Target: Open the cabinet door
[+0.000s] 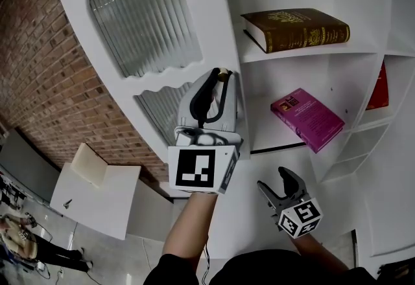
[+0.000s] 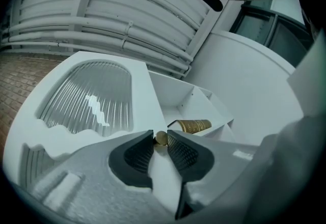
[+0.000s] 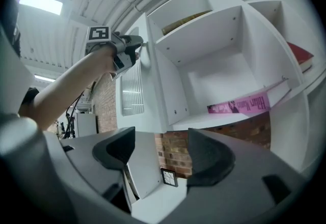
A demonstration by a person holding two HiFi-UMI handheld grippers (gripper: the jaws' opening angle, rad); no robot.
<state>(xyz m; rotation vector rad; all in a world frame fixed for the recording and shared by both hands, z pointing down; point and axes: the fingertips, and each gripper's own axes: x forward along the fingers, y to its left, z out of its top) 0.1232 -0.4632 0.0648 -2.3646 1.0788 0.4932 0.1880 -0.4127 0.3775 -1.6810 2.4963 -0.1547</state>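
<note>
The white cabinet door (image 1: 130,18) with ribbed glass panes stands swung out from the shelves. A small gold knob (image 1: 223,73) sits at its edge. My left gripper (image 1: 220,81) is shut on that knob; in the left gripper view the knob (image 2: 161,137) is pinched between the dark pads (image 2: 137,154). My right gripper (image 1: 280,181) hangs lower right, open and holding nothing, apart from the door. From the right gripper view the door (image 3: 133,85) is edge-on, with the left gripper (image 3: 135,45) at its knob.
Open shelves hold a brown book (image 1: 295,29), a magenta book (image 1: 307,118) and a red book (image 1: 379,89). A brick wall (image 1: 39,83) runs behind the door. A low white unit (image 1: 97,199) stands at the lower left.
</note>
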